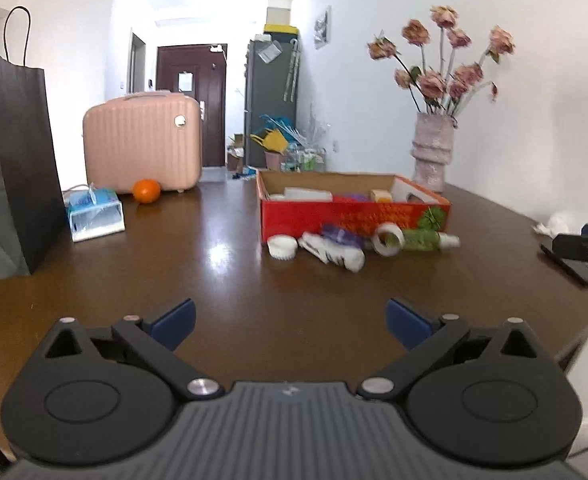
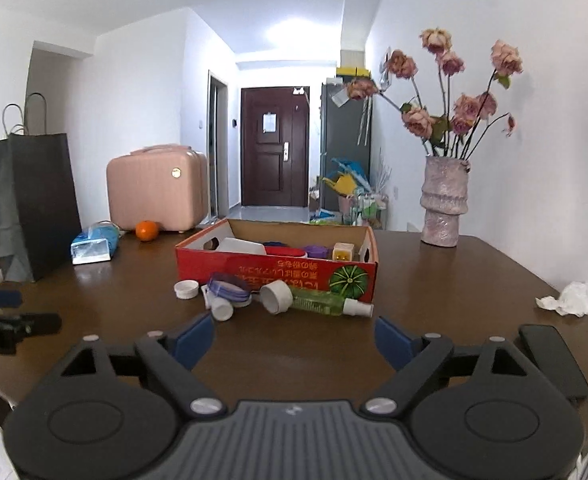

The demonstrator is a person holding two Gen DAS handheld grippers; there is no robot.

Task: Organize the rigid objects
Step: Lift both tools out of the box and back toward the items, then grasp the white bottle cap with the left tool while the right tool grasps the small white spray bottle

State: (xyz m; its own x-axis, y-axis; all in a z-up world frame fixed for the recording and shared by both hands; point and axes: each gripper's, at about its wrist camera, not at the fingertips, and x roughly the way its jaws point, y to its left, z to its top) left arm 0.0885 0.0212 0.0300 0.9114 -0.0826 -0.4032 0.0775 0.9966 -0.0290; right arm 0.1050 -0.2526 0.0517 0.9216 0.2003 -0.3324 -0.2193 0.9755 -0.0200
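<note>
A red cardboard box [image 1: 333, 216] [image 2: 278, 270] stands on the brown table and holds several small items. In front of it lie a white cap [image 1: 282, 247] [image 2: 186, 290], a white tube [image 1: 331, 251], a purple lid [image 2: 228, 286], a tape roll [image 1: 389, 239] [image 2: 276, 297] and a green spray bottle [image 1: 433, 240] [image 2: 325, 304]. My left gripper [image 1: 292, 322] is open and empty, well short of these items. My right gripper [image 2: 294, 340] is open and empty, just short of the bottle. Each gripper shows at the other view's edge.
A black paper bag [image 1: 10, 168] [image 2: 34, 204], a tissue pack [image 1: 94, 214] [image 2: 94, 244], an orange [image 1: 146, 191] [image 2: 146, 230] and a pink case [image 1: 142, 144] [image 2: 156, 190] stand at the left. A vase of dried roses [image 1: 431, 152] [image 2: 443, 208] stands back right. A crumpled tissue [image 2: 569, 300] lies right.
</note>
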